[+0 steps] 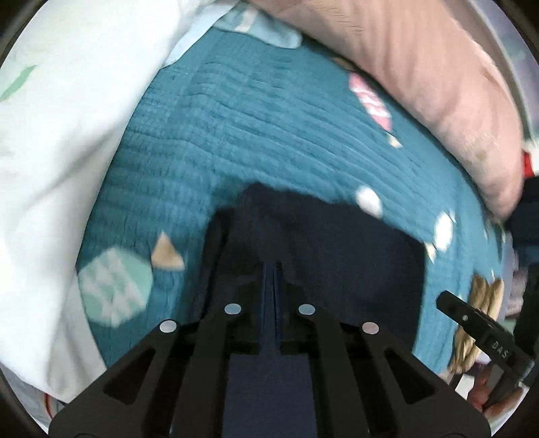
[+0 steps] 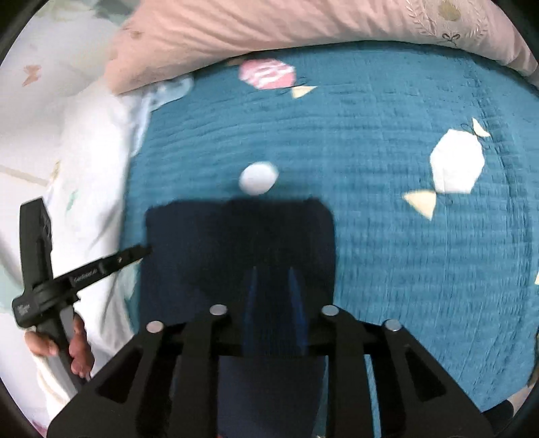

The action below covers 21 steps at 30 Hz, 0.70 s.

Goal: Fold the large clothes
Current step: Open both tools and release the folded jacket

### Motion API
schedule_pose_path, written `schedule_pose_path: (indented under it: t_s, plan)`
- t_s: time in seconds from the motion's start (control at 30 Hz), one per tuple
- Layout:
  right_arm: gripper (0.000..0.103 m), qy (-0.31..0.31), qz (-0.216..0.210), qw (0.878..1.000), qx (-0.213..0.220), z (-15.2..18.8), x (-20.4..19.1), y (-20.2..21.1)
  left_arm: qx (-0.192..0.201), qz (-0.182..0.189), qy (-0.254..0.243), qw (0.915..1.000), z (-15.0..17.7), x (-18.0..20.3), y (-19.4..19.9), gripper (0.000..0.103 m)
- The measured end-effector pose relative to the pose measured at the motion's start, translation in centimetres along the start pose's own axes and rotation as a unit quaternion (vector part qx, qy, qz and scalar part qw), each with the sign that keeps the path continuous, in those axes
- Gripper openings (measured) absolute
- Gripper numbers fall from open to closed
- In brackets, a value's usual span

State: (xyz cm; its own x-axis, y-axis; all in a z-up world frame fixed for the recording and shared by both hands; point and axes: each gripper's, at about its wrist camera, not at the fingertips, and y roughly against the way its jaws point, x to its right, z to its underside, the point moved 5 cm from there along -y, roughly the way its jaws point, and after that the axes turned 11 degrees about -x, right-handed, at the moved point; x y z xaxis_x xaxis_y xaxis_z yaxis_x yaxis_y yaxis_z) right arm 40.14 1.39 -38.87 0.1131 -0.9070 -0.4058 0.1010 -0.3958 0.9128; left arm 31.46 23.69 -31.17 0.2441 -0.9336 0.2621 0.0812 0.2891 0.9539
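Left tool (image 1: 273, 269) clamped on navy garment (image 1: 323, 236); right tool (image 2: 273, 279) gripping same cloth, gap wider. Garment hangs from both tools at 12 o'clock over teal bed quilt (image 2: 387, 236). I judge its held edge spans tool to tool.

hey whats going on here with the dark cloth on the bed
A person is folding a dark navy garment over a teal quilt, a two-finger gripper in each hand. The left gripper is shut on the garment, and the right gripper also looks shut on it. A pink pillow and white bedding lie along the quilt's edges. Both views are blurred, so the garment's exact fold is hard to tell.
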Motion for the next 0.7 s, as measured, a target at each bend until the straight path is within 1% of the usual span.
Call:
schedule_pose_path:
  t_s: [0.03,0.07,0.1,0.13,0.17,0.23,0.27,0.3,0.33,0.37,0.43,0.47,0.53,0.57,0.6,0.67,0.7]
  plan:
    - [0.022,0.001,-0.009,1.0,-0.008,1.5,-0.2,0.2,-0.004,0.005,-0.01,0.9999,1.3,-0.3,0.4,0.004]
    - [0.022,0.0,-0.014,1.0,-0.012,2.5,-0.2,0.2,-0.008,0.003,-0.016,0.9998,2.5,-0.5,0.5,0.004]
    - [0.022,0.0,-0.017,1.0,-0.015,3.5,-0.4,0.1,-0.014,-0.007,-0.024,0.9996,4.2,-0.6,0.4,0.004]
    - [0.022,0.004,-0.018,1.0,-0.019,5.0,-0.6,-0.1,-0.019,-0.012,-0.028,0.9993,5.2,-1.0,0.0,0.004]
    - [0.022,0.008,-0.017,1.0,-0.023,5.7,-0.8,-0.5,-0.029,-0.017,-0.032,0.9989,6.5,-1.3,-0.8,0.004]
    - [0.022,0.007,-0.01,0.999,-0.041,7.8,-1.1,-2.3,-0.051,-0.028,-0.026,0.998,8.4,-2.1,-2.7,0.004]
    - [0.02,0.005,-0.002,0.999,-0.052,8.3,-1.0,-3.5,-0.064,-0.035,-0.013,0.9972,9.2,-3.1,-3.9,0.003]
    - [0.02,0.003,0.011,0.998,-0.056,8.7,-0.6,-4.9,-0.055,-0.018,-0.004,0.9983,9.7,-4.0,-5.0,0.003]
    - [0.017,0.003,0.025,0.998,-0.052,8.8,-0.1,-6.4,-0.04,-0.003,-0.005,0.9992,9.8,-4.4,-5.4,0.003]
    - [0.015,-0.006,0.029,0.999,-0.045,8.9,0.5,-7.4,-0.039,0.024,0.011,0.9989,9.8,-5.0,-5.1,0.003]
    - [0.015,-0.026,0.018,0.999,-0.038,9.1,0.5,-6.6,-0.055,0.059,0.061,0.9949,10.2,-5.8,-4.2,0.003]
    - [0.016,-0.026,0.019,0.999,-0.04,9.5,0.1,-5.7,-0.061,0.059,0.064,0.9943,10.6,-5.9,-3.7,0.003]
    - [0.02,-0.015,0.026,0.998,-0.052,11.4,-0.8,-4.2,-0.051,0.029,0.035,0.9977,12.6,-5.3,-2.2,0.004]
    - [0.02,-0.007,0.025,0.998,-0.051,12.4,-1.2,-3.7,-0.053,0.02,0.025,0.9981,13.3,-5.0,-2.1,0.004]
    - [0.02,0.002,0.024,0.998,-0.053,13.7,-1.5,-3.2,-0.058,0.012,0.016,0.9981,14.7,-4.8,-2.0,0.004]
    - [0.02,0.01,0.019,0.997,-0.071,16.6,-1.7,-3.2,-0.068,0.023,0.014,0.9973,17.3,-5.0,-2.4,0.004]
    - [0.02,0.01,0.019,0.996,-0.084,17.8,-1.6,-3.8,-0.081,0.026,0.019,0.9962,18.7,-5.4,-3.4,0.004]
